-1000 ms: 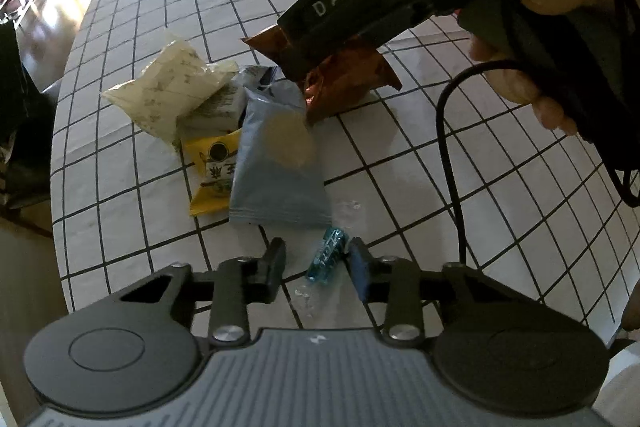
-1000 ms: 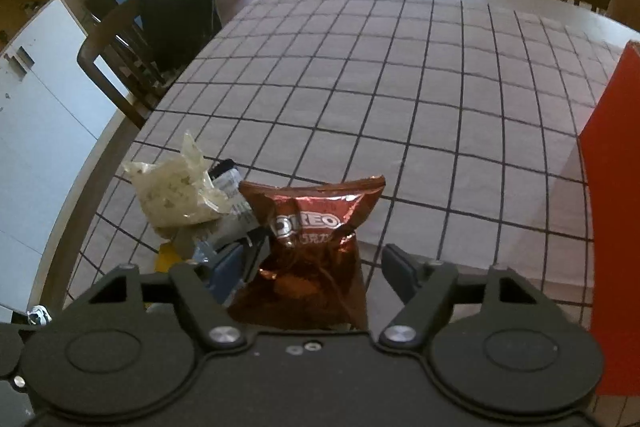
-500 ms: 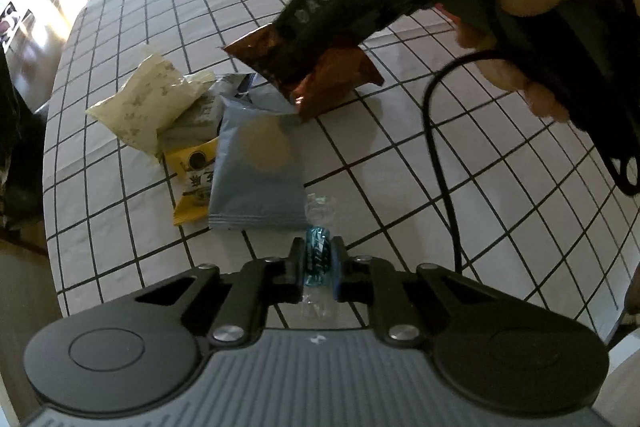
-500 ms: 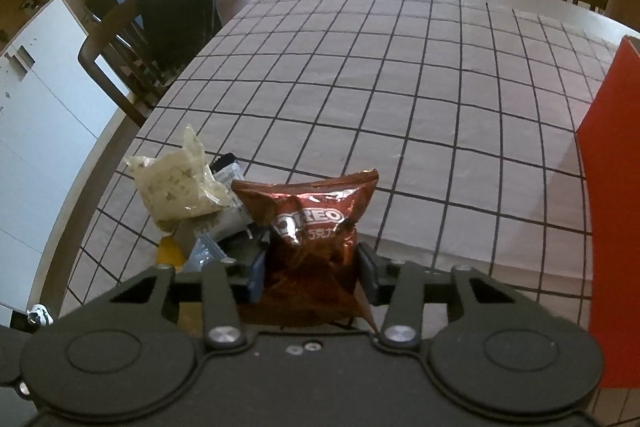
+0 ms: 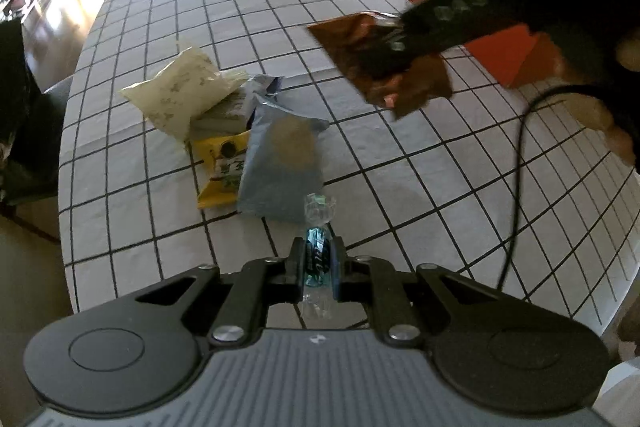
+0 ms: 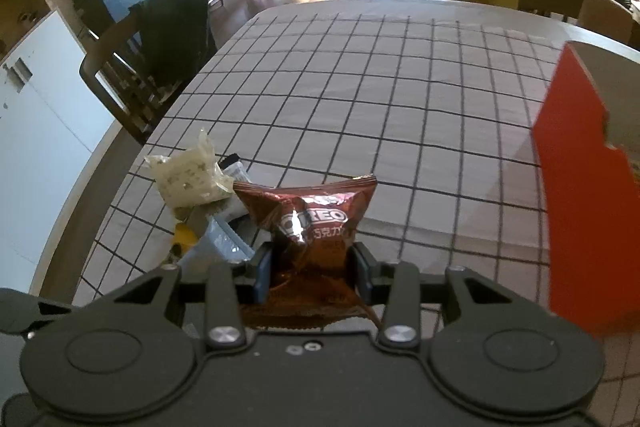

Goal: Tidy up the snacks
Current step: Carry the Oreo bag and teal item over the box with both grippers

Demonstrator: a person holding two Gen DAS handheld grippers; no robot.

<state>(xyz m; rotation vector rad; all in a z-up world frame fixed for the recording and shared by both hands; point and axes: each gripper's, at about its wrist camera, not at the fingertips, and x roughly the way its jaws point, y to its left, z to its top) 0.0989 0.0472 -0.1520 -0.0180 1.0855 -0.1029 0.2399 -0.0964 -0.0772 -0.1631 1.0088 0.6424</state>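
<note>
- Teal-wrapped candy (image 5: 318,259) sits pinched between the closed-in fingers of the left tool (image 5: 318,263), seen from the left wrist, its clear twisted end poking out ahead over the grid-patterned table (image 5: 400,155).
- Just beyond that tool lies a heap of snacks: a grey-blue packet (image 5: 282,167), a yellow packet (image 5: 220,173) partly under it, and a cream packet (image 5: 180,95) at the far side.
- Across the upper right of the same view, blurred, the right tool (image 5: 394,49) reaches in from the right, level above the table, with the person's hand (image 5: 612,95) wrapped round its handle and a black cable (image 5: 520,163) hanging down; a brown Oreo bag (image 5: 380,63) is clamped at its tip, clear of the table.
- An orange box (image 5: 476,11) stands behind that bag.
- From the right wrist, the right tool (image 6: 312,269) has its fingers drawn in on the lower half of the Oreo bag (image 6: 312,223), crumpling the foil; the bag's top stands upright ahead of the fingers.
- The snack heap, topped by the cream packet (image 6: 186,179), lies just left of the bag, and the orange box (image 6: 580,195) stands open-topped at right on the table (image 6: 400,99).
</note>
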